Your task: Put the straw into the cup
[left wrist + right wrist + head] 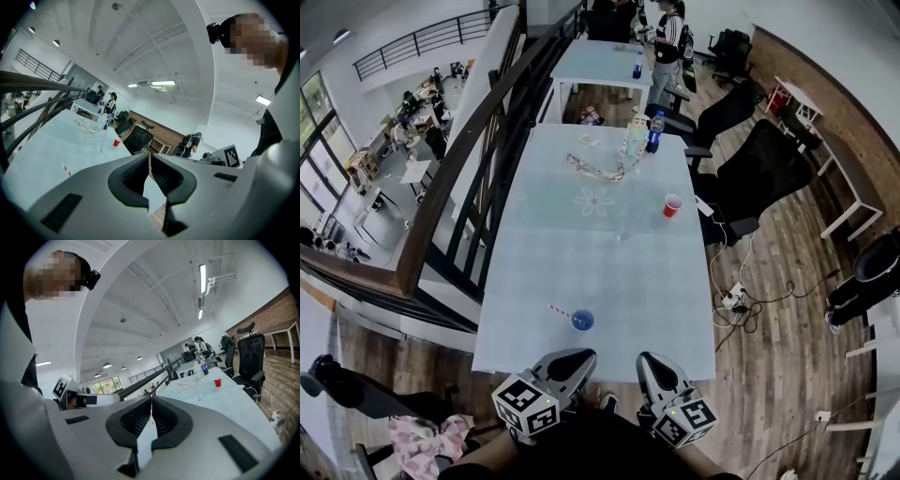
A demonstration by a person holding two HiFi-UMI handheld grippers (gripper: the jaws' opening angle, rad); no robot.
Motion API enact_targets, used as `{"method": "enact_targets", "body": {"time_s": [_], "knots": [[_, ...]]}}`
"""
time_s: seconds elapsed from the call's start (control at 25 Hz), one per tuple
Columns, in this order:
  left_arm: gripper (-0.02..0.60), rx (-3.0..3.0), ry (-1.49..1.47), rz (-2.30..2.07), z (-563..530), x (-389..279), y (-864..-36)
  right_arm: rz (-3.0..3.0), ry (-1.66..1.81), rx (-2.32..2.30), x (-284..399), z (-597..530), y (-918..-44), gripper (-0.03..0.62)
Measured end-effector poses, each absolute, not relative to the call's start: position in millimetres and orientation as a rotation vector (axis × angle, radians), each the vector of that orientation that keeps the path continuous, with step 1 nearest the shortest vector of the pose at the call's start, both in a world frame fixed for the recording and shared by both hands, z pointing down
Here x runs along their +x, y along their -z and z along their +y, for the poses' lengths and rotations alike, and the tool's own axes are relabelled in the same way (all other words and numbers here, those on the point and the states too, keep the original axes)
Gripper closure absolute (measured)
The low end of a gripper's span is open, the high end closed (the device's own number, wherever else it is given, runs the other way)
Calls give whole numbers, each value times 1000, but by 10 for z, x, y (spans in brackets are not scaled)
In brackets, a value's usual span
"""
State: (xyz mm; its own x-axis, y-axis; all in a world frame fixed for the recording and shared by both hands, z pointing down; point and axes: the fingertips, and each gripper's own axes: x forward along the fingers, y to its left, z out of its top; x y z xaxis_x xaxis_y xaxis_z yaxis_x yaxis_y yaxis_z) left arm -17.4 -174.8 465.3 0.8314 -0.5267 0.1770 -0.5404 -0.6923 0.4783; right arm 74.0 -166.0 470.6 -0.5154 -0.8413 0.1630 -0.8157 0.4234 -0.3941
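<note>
A small blue cup [582,321] stands near the front edge of the long pale table [609,272]. A red-and-white striped straw [559,310] lies flat on the table just left of the cup; in the left gripper view the straw [66,169] shows at lower left. My left gripper [572,361] and right gripper [652,366] hover side by side just short of the table's front edge, behind the cup. Both are shut with nothing between the jaws: the left gripper [150,157] and the right gripper [151,399] show tips that meet. The jaws hide the blue cup in both gripper views.
A red cup [672,205] stands at mid-table on the right, a clear glass [197,393] near it, and a blue bottle [654,131] with loose items at the far end. Black office chairs [759,169] line the right side, a railing [459,178] the left. People stand at a farther table.
</note>
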Motion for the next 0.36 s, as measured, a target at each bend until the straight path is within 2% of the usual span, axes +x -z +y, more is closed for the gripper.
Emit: {"method": "enact_targets", "body": {"time_s": [0.36], "knots": [[551,2483,-46,-774,-1785,-178,-4673,2584,710,-1525,727,-1686,-4735,562]]}}
